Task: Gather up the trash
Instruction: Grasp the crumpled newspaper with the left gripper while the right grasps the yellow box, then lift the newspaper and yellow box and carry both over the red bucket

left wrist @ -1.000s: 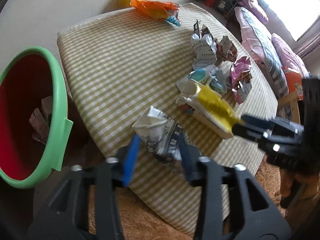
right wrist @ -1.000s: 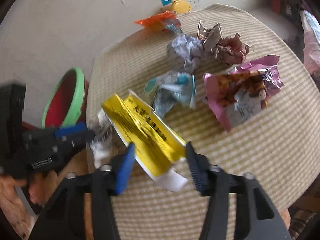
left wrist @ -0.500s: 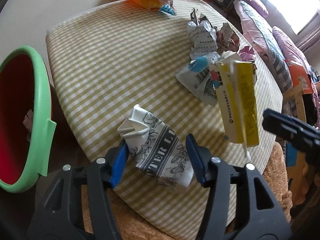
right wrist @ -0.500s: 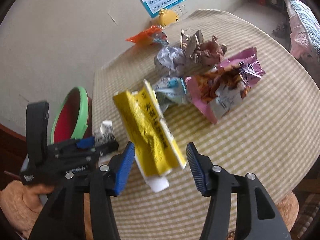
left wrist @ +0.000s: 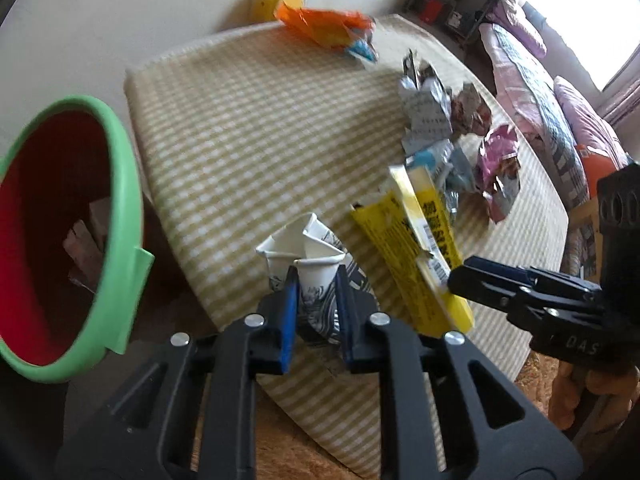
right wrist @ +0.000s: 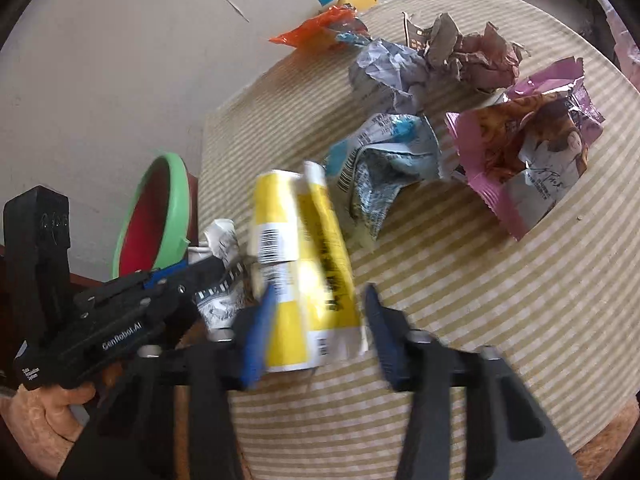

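The left gripper [left wrist: 316, 280], its jaws just closed inward, pinches a crumpled paper cup [left wrist: 308, 252] at the table's [left wrist: 248, 128] near edge, with the green-rimmed bin [left wrist: 120, 200] to its left. The right gripper [right wrist: 320, 312], jaws also just narrowed, holds a flattened yellow box [right wrist: 304, 264]. Beyond both grippers lie a blue wrapper [right wrist: 388, 152], a pink bag [right wrist: 528, 148] and an orange wrapper [left wrist: 324, 28].

Left gripper [left wrist: 316, 280]: jaws just closed, pads clamping a crumpled paper cup [left wrist: 308, 256]. Right gripper [right wrist: 320, 316]: jaws just narrowed, pointing downward around a yellow carton [right wrist: 304, 264].
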Demonstrator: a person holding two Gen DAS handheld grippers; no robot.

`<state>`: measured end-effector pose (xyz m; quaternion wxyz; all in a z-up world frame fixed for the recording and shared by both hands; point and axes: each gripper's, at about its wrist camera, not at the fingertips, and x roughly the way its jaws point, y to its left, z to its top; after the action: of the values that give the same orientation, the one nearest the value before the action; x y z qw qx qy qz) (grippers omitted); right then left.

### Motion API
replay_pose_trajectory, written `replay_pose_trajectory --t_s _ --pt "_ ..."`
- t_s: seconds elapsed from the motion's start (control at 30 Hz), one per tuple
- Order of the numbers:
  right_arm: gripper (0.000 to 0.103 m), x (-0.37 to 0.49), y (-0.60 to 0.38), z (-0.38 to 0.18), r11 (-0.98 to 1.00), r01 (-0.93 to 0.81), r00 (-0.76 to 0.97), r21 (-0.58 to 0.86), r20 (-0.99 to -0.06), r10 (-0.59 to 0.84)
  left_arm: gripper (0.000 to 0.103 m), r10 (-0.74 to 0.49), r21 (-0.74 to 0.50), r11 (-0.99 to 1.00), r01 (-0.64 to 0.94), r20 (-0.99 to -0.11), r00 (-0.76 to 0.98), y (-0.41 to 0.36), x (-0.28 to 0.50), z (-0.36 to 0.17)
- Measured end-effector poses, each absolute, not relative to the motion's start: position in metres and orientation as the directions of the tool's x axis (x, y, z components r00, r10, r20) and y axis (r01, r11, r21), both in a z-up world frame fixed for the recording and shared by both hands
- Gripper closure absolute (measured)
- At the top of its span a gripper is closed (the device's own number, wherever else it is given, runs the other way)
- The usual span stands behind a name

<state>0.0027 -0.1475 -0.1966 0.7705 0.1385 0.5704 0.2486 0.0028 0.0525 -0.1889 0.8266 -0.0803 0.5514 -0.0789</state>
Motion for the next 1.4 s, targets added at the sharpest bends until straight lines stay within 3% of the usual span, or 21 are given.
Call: replay_pose_trajectory --t_s 0.03,0.07,0.2,0.27,0.33,0.4,0.53,0.73,0.87,1.1,1.23,1.3,1.4 --pt "0.069 0.002 -0.148 -0.195 0.84 -0.228 0.231 0.493 -0.811 0.538 0.086 -0.212 -0.211 0.976 0.045 -0.896 0.39 0.053 0.003 -0.186" --pt "0.1 0.001 -0.149 -0.193 0.842 -0.229 0.235 0.489 -0.811 0.535 0.086 -0.206 -0.204 0.978 0.048 -0.895 0.395 0.052 0.002 -0.185" --pt "0.103 -0.003 -0.158 -0.191 0.845 -0.202 0.24 0.496 -0.811 0.533 0.086 -0.208 -0.2 0.978 0.062 -0.894 0.397 0.048 0.003 -0.182" --pt "0.099 -0.006 -0.165 -0.185 0.844 -0.19 0.264 0.502 -0.801 0.537 0.083 -0.214 -0.203 0.977 0.07 -0.891 0.4 0.046 0.002 -0.18" --pt "0.092 -0.008 -0.171 -0.181 0.842 -0.184 0.283 0.507 -0.793 0.54 0.064 -0.221 -0.21 0.975 0.071 -0.89 0.4 0.045 0.001 -0.178" --pt "0.074 -0.01 -0.176 -0.177 0.838 -0.182 0.302 0.514 -0.782 0.546 0.059 -0.224 -0.217 0.974 0.064 -0.889 0.399 0.046 -0.001 -0.178" --pt "0.071 -0.008 -0.174 -0.175 0.835 -0.201 0.296 0.513 -0.781 0.551 0.048 -0.203 -0.2 0.979 0.049 -0.905 0.373 0.044 0.001 -0.189" --pt "0.062 -0.005 -0.16 -0.179 0.832 -0.208 0.282 0.514 -0.783 0.554 0.048 -0.213 -0.223 0.975 0.004 -0.926 0.313 0.052 0.011 -0.213" --pt "0.054 -0.004 -0.152 -0.179 0.837 -0.216 0.272 0.503 -0.792 0.546 0.055 -0.236 -0.248 0.969 0.001 -0.918 0.317 0.055 0.01 -0.213" --pt "0.041 0.003 -0.131 -0.182 0.851 -0.225 0.253 0.475 -0.814 0.522 0.056 -0.159 -0.195 0.981 -0.015 -0.84 0.519 0.072 0.002 -0.161" --pt "0.041 0.006 -0.112 -0.196 0.883 -0.237 0.24 0.404 -0.857 0.457 0.056 -0.107 -0.139 0.99 -0.005 -0.788 0.606 0.075 0.002 -0.133" --pt "0.055 0.003 -0.105 -0.204 0.9 -0.241 0.229 0.363 -0.88 0.416 0.056 -0.083 -0.109 0.994 -0.002 -0.768 0.636 0.075 0.001 -0.122" --pt "0.062 -0.003 -0.102 -0.204 0.901 -0.249 0.249 0.356 -0.875 0.414 0.056 -0.073 -0.095 0.995 0.002 -0.744 0.665 0.076 0.0 -0.11"
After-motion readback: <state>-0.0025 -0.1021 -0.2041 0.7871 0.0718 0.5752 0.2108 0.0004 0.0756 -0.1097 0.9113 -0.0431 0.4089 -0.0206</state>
